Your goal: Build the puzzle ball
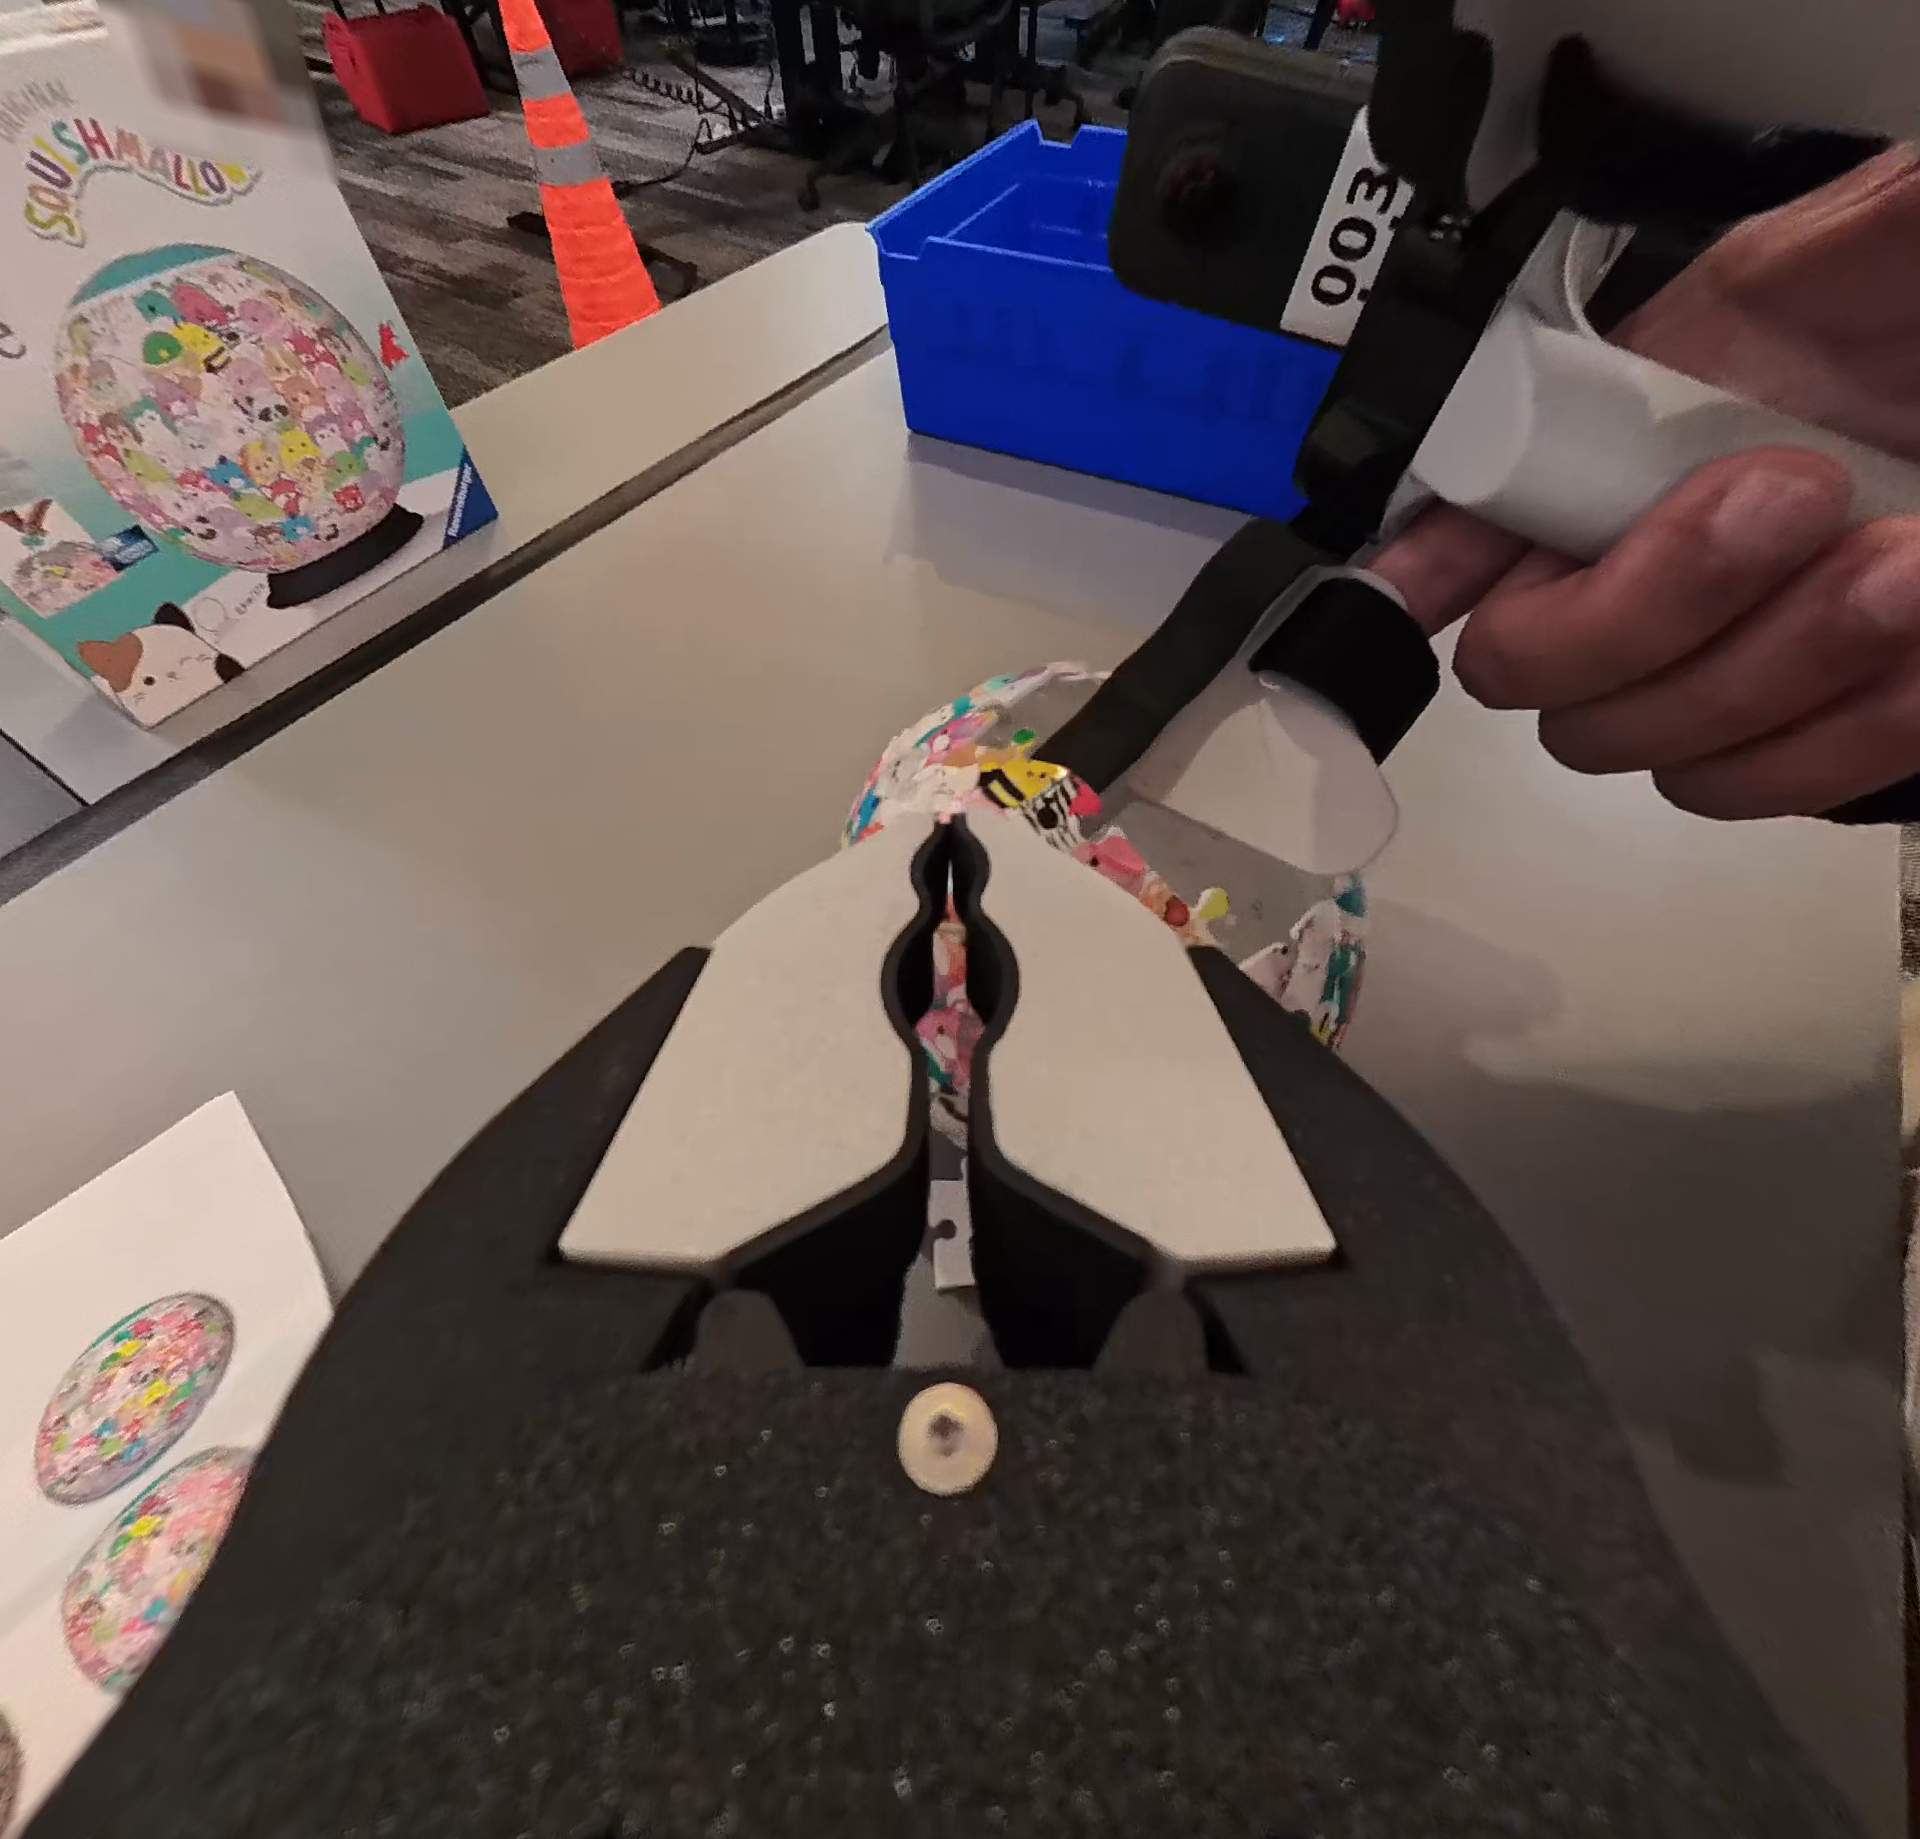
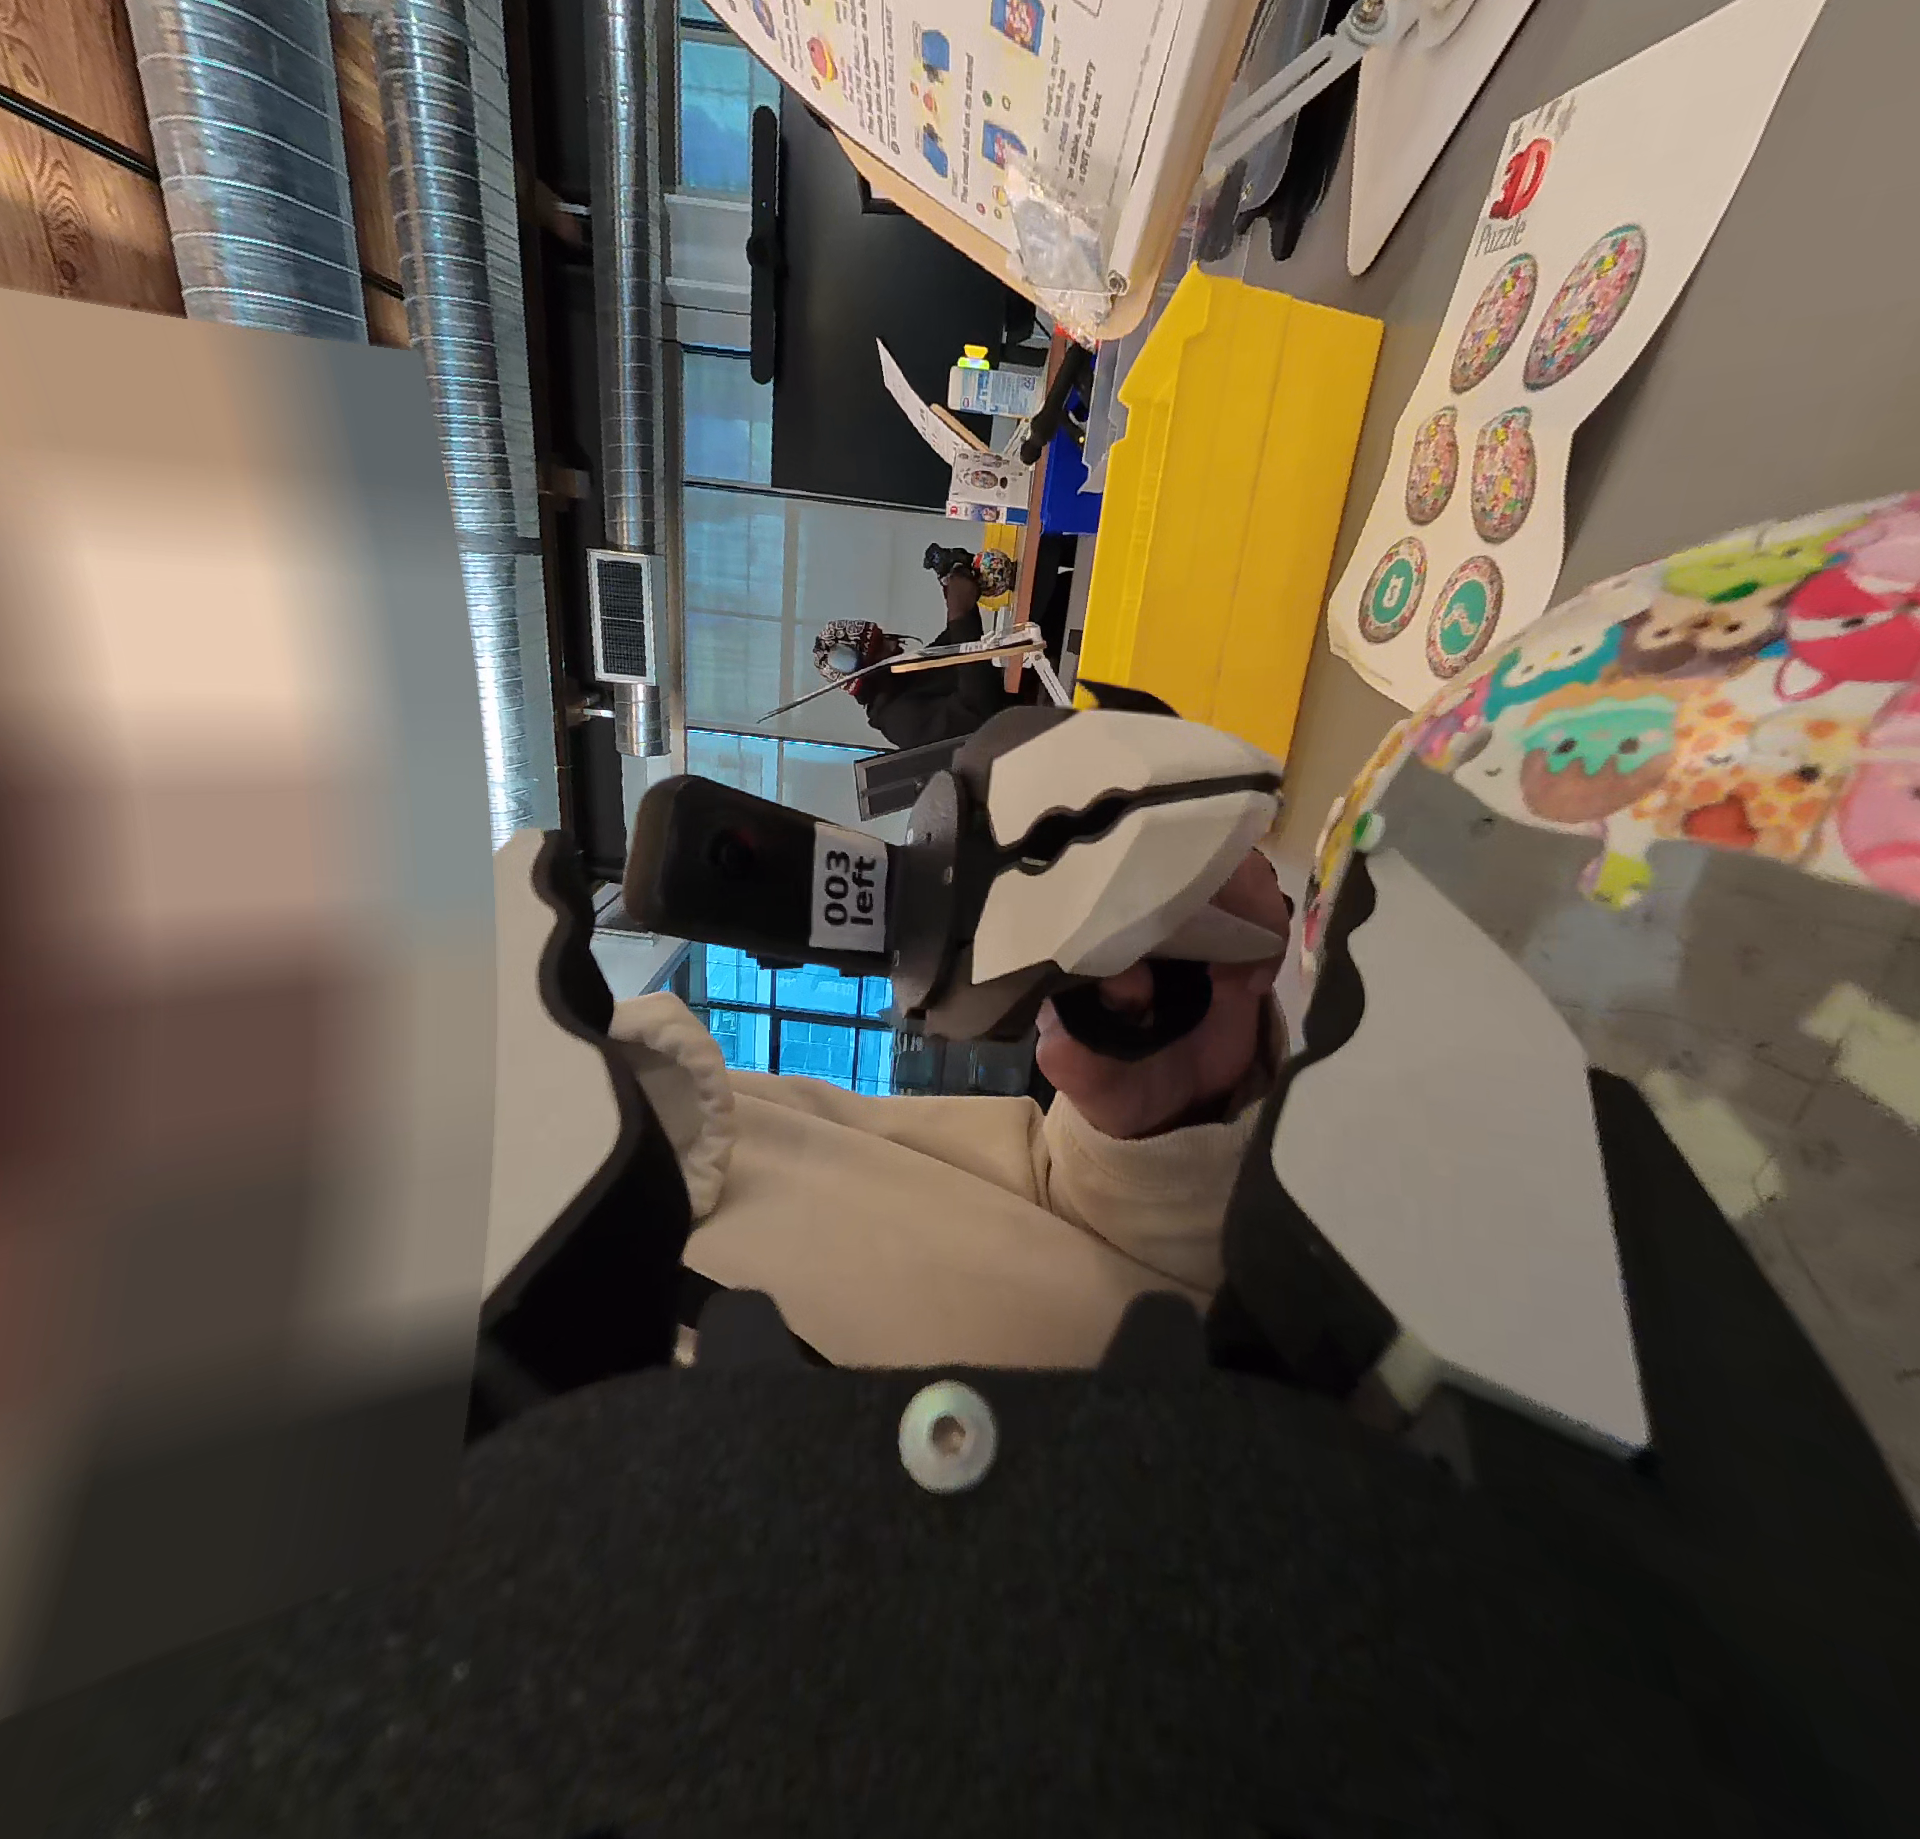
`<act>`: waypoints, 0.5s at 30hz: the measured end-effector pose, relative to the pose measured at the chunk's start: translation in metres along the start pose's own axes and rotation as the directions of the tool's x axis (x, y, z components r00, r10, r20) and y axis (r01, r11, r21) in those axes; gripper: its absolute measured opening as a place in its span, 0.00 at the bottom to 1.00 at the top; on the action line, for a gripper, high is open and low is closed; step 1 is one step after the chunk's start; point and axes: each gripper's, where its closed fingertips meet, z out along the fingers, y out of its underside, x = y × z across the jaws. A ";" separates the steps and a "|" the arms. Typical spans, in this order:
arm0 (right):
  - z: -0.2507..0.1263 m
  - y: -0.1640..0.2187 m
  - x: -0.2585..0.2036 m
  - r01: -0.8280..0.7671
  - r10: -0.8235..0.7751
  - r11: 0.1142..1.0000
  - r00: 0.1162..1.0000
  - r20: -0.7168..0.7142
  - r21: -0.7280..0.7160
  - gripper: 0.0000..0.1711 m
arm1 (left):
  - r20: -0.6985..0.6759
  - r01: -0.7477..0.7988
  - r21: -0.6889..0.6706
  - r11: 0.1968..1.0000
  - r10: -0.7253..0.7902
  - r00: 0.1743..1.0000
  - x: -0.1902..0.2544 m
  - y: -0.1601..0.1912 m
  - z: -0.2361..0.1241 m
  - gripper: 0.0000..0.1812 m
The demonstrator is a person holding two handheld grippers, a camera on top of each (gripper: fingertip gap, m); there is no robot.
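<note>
The partly built puzzle ball (image 1: 977,766) is an open shell, colourful outside and grey inside, lying on the grey table (image 1: 623,750). My left gripper (image 1: 951,839) is shut on the shell's near wall, and a strip of it shows between the fingers. In the right wrist view the shell (image 2: 1714,709) fills the right side and the left gripper (image 2: 1273,792) pinches its rim. My right gripper (image 2: 945,870) is wide open and empty. One of its fingers (image 1: 1288,781) reaches down inside the shell from the upper right.
The puzzle's box (image 1: 208,387) stands at the far left beside an orange cone (image 1: 566,179). A blue bin (image 1: 1039,355) sits behind the shell. A picture sheet (image 1: 135,1374) lies at the near left, also (image 2: 1486,418). A yellow bin (image 2: 1226,501) stands beyond it.
</note>
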 end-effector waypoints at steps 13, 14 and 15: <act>-0.002 0.005 0.006 -0.014 0.013 0.999 1.000 -0.026 -0.032 0.75 | 0.016 0.071 0.002 0.997 -0.072 0.997 -0.010 0.013 -0.015 0.00; -0.002 0.006 0.007 -0.016 0.015 0.999 0.999 -0.029 -0.038 0.75 | 0.009 0.062 -0.008 0.998 -0.062 0.998 -0.006 0.015 -0.013 0.00; -0.001 0.007 0.008 -0.019 0.017 0.999 0.999 -0.030 -0.042 0.75 | 0.007 0.044 -0.017 0.999 -0.044 0.999 -0.002 0.016 -0.011 0.00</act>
